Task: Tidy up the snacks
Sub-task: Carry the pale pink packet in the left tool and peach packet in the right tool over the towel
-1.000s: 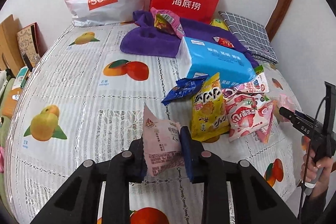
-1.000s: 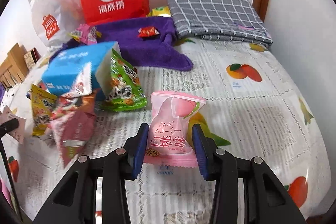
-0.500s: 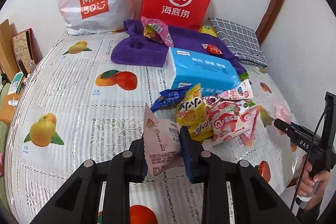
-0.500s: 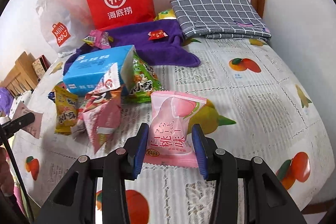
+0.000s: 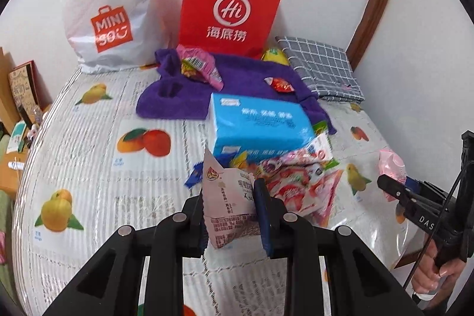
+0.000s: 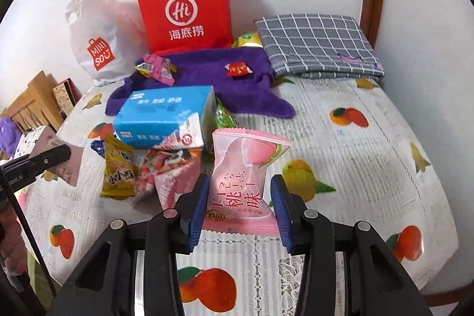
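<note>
My left gripper (image 5: 232, 212) is shut on a pale pink snack packet (image 5: 228, 206), held upright above the table. My right gripper (image 6: 240, 203) is shut on a pink peach-print packet (image 6: 240, 182), also lifted. That gripper (image 5: 394, 191) shows at the right edge of the left wrist view, and the left gripper (image 6: 56, 154) with its pale packet (image 6: 50, 151) shows at the left edge of the right wrist view. On the table lies a pile of snacks: a yellow packet (image 6: 118, 171), red-and-white strawberry packets (image 6: 171, 165), a green packet (image 6: 222, 117) behind a blue tissue pack (image 6: 166, 114).
A purple towel (image 5: 237, 76) at the back carries a pink candy bag (image 5: 198, 67) and a small red sweet (image 5: 281, 85). Behind it stand a red paper bag (image 5: 231, 8) and a white plastic bag (image 5: 109, 11). A folded grey checked cloth (image 6: 317, 46) lies back right. A hand (image 5: 435, 274) shows.
Both grippers have risen with their packets, so the table and the snack pile look farther away and more of the bags and wall show.
</note>
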The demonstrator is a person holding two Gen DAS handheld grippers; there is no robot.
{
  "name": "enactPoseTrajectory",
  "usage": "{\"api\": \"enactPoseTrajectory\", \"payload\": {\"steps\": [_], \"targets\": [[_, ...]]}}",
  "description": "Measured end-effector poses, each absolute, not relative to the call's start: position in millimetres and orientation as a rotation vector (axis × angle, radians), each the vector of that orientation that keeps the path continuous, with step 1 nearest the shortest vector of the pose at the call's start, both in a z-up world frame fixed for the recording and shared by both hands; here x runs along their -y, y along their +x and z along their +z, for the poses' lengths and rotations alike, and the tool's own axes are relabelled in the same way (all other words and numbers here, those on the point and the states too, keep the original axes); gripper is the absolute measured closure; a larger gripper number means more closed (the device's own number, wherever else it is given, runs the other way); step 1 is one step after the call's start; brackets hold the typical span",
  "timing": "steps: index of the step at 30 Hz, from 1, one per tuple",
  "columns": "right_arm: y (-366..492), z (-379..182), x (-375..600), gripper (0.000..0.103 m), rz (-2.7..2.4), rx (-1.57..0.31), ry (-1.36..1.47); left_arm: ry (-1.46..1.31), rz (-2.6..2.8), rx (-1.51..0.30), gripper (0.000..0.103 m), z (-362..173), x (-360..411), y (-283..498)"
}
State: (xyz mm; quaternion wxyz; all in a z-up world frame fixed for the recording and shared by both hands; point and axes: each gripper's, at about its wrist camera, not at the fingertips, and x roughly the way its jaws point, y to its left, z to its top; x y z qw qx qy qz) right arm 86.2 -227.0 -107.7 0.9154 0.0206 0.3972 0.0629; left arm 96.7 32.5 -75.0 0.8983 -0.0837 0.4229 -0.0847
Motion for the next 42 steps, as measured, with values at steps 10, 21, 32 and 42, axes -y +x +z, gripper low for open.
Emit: {"api": "enactPoseTrajectory", "payload": {"steps": [10,21,32,42], "targets": [[106.7,-85.7,218.5,0.061,0.146,-0.818,0.059,-0.155,-0.193,-0.845,0.078,-49.2,-20.3,121.2],[139.3,-61.5,211.0,0.061,0.151,-0.775,0.067,-0.137,-0.198,-0.825,0.078,-32.3,-10.2,153.1],[181.0,-45.0,206.5,0.061,0.178,-0.754,0.076,-0.130,-0.193,-0.817,0.078,-25.9,-3.7,186.8],[222.3,-37.4,204.5,0.061,0.205,-0.748,0.072,-0.141,-0.176,-0.814,0.078,-22.2,-8.6,220.9]]}}
